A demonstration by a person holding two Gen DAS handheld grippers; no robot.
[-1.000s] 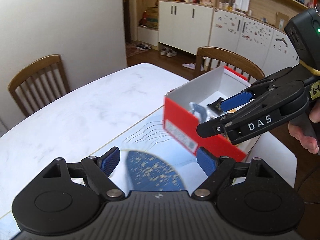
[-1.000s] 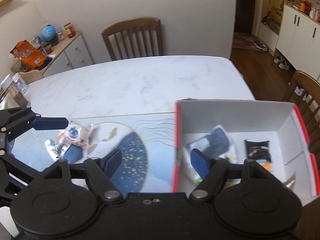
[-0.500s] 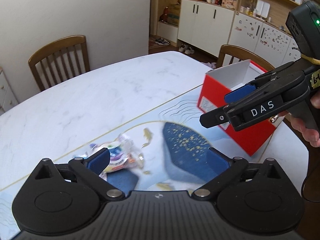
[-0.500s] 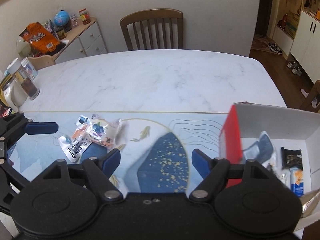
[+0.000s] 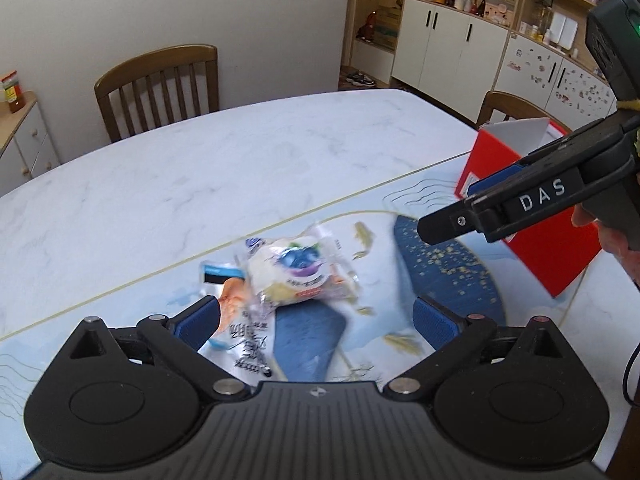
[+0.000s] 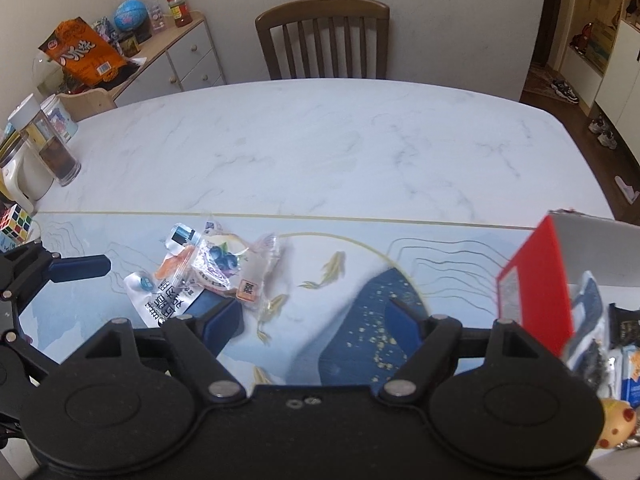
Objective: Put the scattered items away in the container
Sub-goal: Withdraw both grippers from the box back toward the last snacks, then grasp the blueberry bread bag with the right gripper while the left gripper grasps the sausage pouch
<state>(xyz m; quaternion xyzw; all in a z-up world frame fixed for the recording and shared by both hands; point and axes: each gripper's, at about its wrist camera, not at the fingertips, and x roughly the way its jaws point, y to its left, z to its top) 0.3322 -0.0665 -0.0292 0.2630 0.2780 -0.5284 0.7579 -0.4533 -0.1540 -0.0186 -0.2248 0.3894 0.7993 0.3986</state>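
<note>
A small heap of snack packets lies on the blue patterned mat (image 6: 360,280): a clear blueberry pastry packet (image 5: 296,272) (image 6: 228,264) on top of a white sachet with black writing (image 6: 160,300) and an orange packet (image 6: 172,266). My left gripper (image 5: 316,320) hovers just short of the heap, jaws wide open, with the heap ahead between the fingertips. My right gripper (image 6: 314,316) is open and holds nothing, to the right of the heap. The red cardboard box (image 5: 516,184) (image 6: 532,280) stands at the right with several packets (image 6: 592,320) inside.
A person's hand (image 5: 616,240) holds the right gripper beside the box. Glass jars (image 6: 48,144) and a Rubik's cube (image 6: 14,222) stand at the table's left edge. Wooden chairs (image 6: 324,36) (image 5: 508,106) stand at the far side and behind the box.
Both grippers have swung left, away from the red box and toward the packet heap. The left jaws have spread wider. The box now sits at the right edge of both views.
</note>
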